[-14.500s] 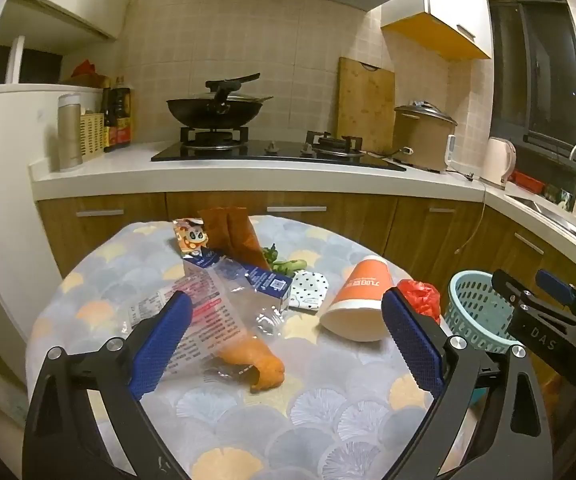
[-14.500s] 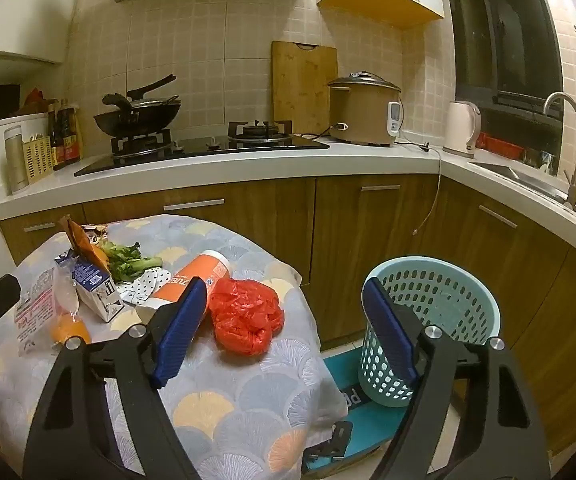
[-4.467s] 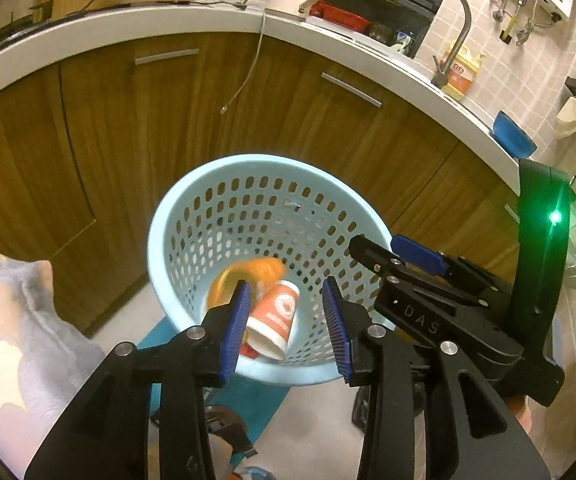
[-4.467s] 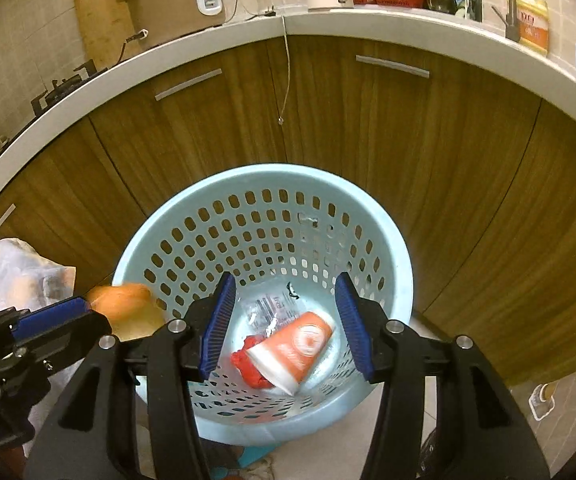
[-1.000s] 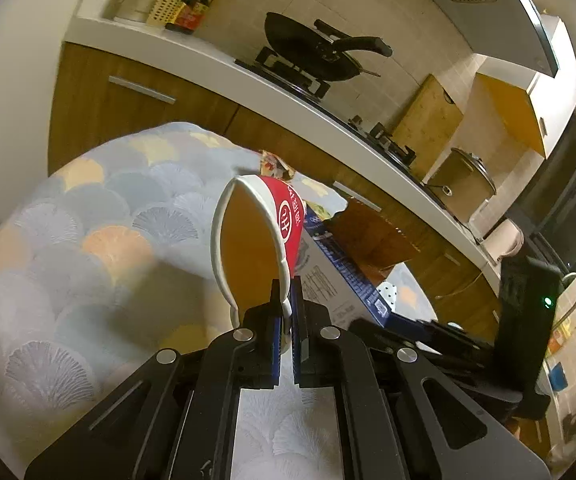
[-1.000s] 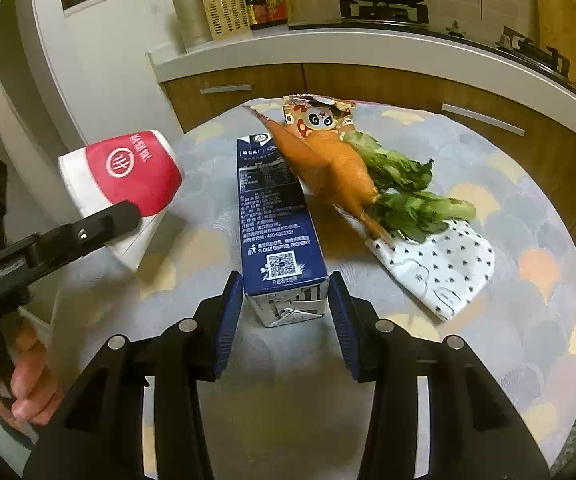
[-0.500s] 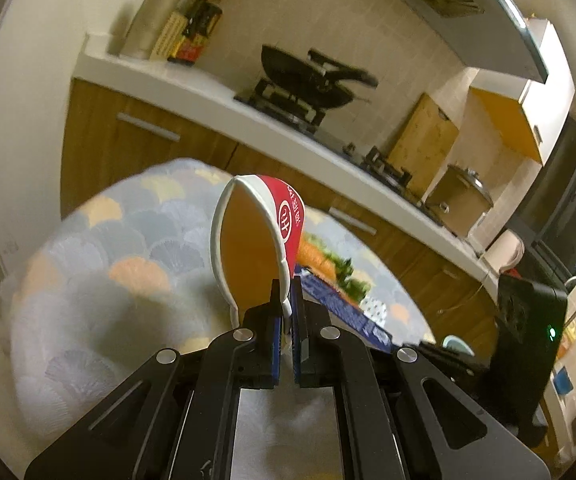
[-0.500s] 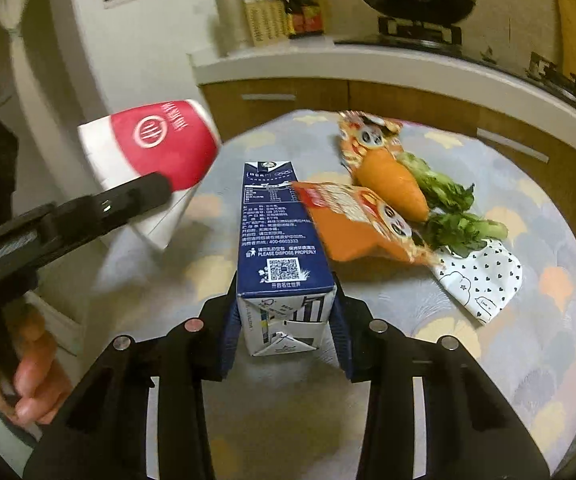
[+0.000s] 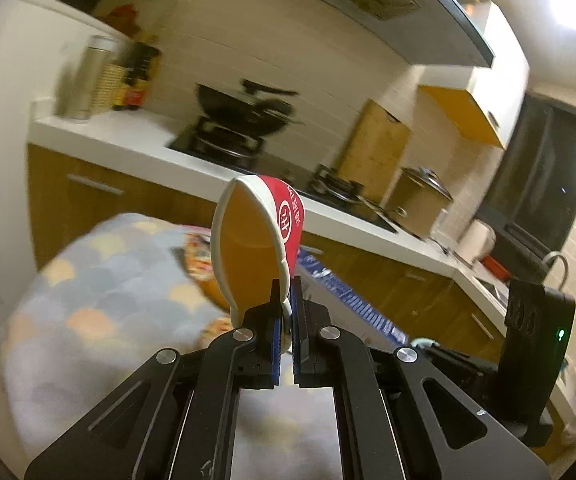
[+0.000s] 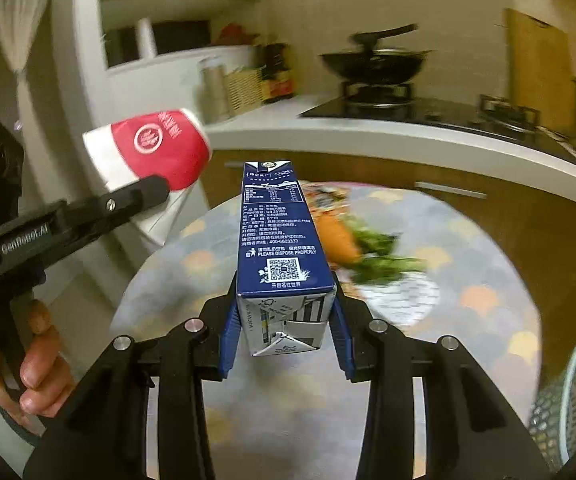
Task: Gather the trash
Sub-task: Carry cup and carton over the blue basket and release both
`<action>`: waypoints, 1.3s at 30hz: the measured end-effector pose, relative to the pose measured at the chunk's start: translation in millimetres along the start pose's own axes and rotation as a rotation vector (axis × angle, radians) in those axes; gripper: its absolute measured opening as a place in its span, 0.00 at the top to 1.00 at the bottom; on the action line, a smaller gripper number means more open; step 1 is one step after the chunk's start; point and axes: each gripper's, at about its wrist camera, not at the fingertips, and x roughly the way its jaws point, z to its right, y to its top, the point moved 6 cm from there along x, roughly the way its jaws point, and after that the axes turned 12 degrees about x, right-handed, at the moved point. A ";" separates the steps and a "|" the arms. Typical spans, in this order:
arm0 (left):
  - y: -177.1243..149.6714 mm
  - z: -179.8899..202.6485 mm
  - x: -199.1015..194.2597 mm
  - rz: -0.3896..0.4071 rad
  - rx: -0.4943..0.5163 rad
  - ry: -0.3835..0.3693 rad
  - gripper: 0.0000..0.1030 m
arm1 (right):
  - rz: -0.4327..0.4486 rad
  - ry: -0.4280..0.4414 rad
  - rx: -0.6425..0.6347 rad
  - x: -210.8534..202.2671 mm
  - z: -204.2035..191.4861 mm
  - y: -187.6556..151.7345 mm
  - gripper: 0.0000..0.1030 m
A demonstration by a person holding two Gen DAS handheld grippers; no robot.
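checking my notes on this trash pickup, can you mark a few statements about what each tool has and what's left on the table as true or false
1. The left tool pinches a red and white paper cup by its rim. True.
2. The right tool is empty. False: it grips a blue carton.
3. The carton rests on the table. False: it is lifted clear.
4. A carrot and greens lie on the table. True.
5. The bin sits at the lower right of the right wrist view. True.

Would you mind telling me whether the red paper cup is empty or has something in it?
Empty as far as shows: the cup, pinched by its rim in the left gripper, is tipped sideways, and its visible inside is bare.
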 end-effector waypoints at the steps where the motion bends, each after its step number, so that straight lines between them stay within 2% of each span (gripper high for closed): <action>1: 0.8 11.3 9.8 -0.015 0.009 -0.023 0.98 | 0.014 -0.019 0.010 -5.5 9.3 2.3 0.65; 8: 0.9 88.7 77.7 -0.111 0.092 -0.171 0.98 | 0.130 -0.200 0.140 -65.9 114.0 8.2 0.65; 17: -16.3 210.8 168.7 -0.233 0.183 -0.435 0.98 | 0.226 -0.442 0.334 -140.2 248.3 -13.7 0.65; 23: -44.1 280.6 207.2 -0.322 0.292 -0.533 0.98 | 0.261 -0.520 0.475 -174.5 318.5 -40.8 0.65; 31: -84.4 338.0 249.9 -0.416 0.306 -0.659 0.98 | 0.244 -0.626 0.567 -185.6 370.0 -73.4 0.65; 34: -104.2 350.9 269.5 -0.470 0.309 -0.674 0.98 | 0.207 -0.661 0.600 -176.9 383.0 -84.2 0.65; 39: -145.9 372.4 295.8 -0.603 0.348 -0.692 0.98 | 0.121 -0.694 0.700 -160.0 412.9 -108.8 0.64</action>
